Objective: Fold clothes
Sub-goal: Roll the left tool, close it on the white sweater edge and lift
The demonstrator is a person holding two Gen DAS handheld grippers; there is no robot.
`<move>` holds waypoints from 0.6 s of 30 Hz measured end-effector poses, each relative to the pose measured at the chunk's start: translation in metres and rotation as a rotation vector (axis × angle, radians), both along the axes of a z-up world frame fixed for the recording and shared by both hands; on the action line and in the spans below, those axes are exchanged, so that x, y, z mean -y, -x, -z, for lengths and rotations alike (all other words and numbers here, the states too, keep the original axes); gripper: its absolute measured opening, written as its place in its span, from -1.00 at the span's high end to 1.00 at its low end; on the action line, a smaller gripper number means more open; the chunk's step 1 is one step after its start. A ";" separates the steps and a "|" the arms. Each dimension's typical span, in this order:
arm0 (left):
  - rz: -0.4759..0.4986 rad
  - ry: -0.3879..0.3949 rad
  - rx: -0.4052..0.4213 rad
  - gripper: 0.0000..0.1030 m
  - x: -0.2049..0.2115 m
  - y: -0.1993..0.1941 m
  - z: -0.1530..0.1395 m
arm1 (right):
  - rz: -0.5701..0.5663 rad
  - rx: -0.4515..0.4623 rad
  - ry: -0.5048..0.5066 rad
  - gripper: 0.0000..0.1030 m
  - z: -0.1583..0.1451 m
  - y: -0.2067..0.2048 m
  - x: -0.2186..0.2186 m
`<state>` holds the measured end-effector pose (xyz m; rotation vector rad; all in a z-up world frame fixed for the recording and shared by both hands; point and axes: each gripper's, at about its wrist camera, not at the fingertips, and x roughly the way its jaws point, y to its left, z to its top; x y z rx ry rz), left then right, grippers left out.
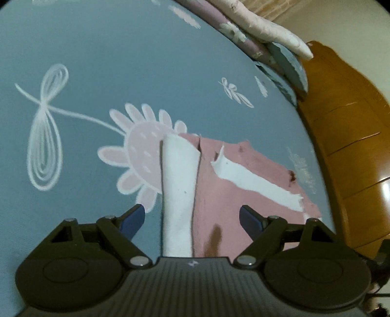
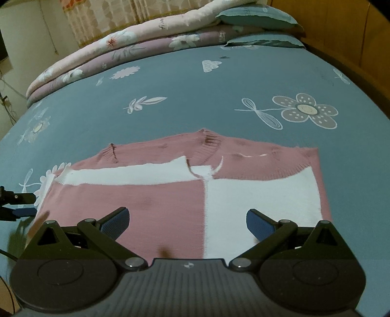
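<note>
Both tongs are released, with nothing between their blue pads. Right tongs (image 2: 187, 225) hover over the near hem of the pink and white sweater (image 2: 151, 202), which lies flat on the bed (image 2: 195, 85), both sleeves folded in over the body. Left tongs (image 1: 191, 219) hover over one side of the same sweater (image 1: 219, 195), where the white sleeve (image 1: 179, 183) runs toward 12 o'clock between the spread pads. In the right wrist view the left tongs (image 2: 23, 204) show at 9 o'clock, beside the sweater's edge. Folded quilts (image 2: 109, 53) and pillows (image 2: 256, 18) lie at the far side of the bed, at 12 o'clock. A wooden bed frame (image 1: 346, 136) stands at 3 o'clock in the left wrist view.
</note>
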<state>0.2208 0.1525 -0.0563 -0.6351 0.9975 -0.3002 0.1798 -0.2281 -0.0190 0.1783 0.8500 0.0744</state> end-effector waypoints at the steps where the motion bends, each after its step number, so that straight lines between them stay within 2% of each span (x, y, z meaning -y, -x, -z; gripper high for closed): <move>1: 0.010 0.027 -0.001 -0.63 0.000 -0.002 0.004 | 0.003 -0.001 0.006 -1.00 -0.001 0.001 -0.003; 11: 0.104 0.139 0.036 -0.63 -0.005 -0.048 0.014 | 0.065 -0.002 0.065 -1.00 -0.008 0.009 -0.016; 16: 0.103 0.232 0.031 -0.63 -0.014 -0.063 0.021 | 0.091 -0.008 0.070 -1.00 -0.009 0.008 -0.017; 18: 0.114 0.243 0.029 -0.63 -0.014 -0.063 0.022 | 0.086 -0.011 0.069 -1.00 -0.008 0.006 -0.020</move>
